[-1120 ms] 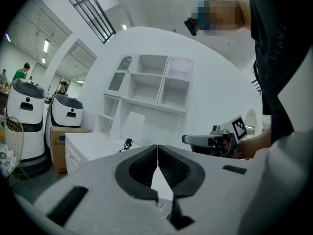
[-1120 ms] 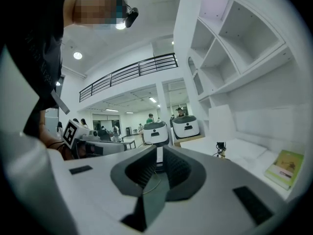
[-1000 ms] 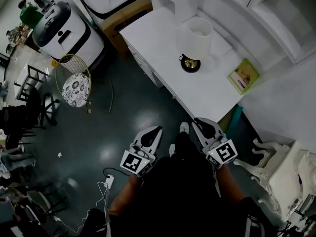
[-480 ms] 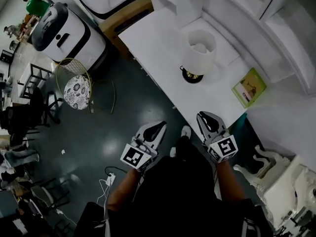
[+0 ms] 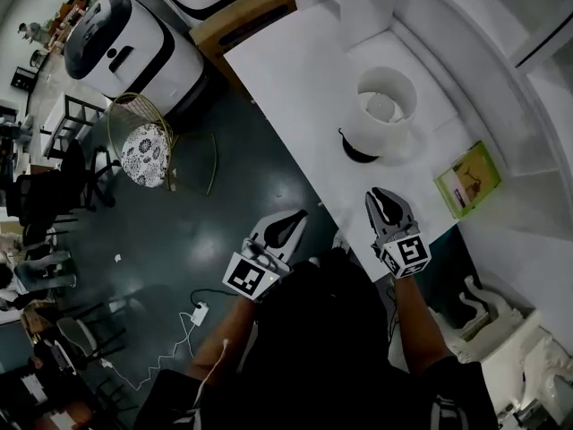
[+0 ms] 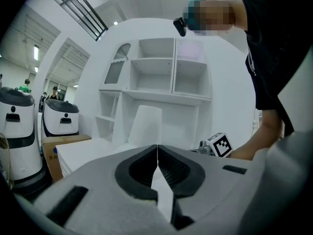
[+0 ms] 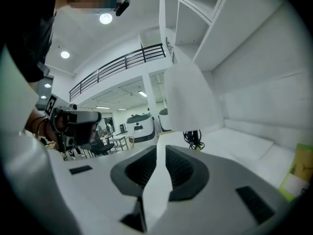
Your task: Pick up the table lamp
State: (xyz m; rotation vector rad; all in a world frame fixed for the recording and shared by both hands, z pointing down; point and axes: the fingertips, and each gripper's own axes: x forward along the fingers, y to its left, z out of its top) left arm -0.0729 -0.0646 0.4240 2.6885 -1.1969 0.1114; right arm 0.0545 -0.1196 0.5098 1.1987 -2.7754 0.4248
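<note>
grey plastic, both pairs: my left tongs [image 6: 157,147] have their two jaws pressed together at the tips with nothing between them, and my right tongs [image 7: 159,151] are closed too, only a sliver of gap showing and nothing caught in it. from the head view the left pair hangs over the dark floor [image 5: 197,231] just off the table's near edge, while the right pair sits over that edge and points at the lamp [image 5: 385,107]. the lamp stands upright on the white table [image 5: 295,70], ahead of the right tongs and touched by neither pair; its white shade opens upward, with a dark round base under it and a black cord [image 7: 195,137] coiled at its foot. a green booklet [image 5: 466,179] lies flat on the table to the lamp's right, near the wall. behind the lamp rise white shelves [image 6: 161,67]. at the table's far end sits a cardboard box [image 5: 246,21], with white machines [image 5: 134,47] beyond it, and on the floor a wire stool with a patterned seat [image 5: 146,143].
</note>
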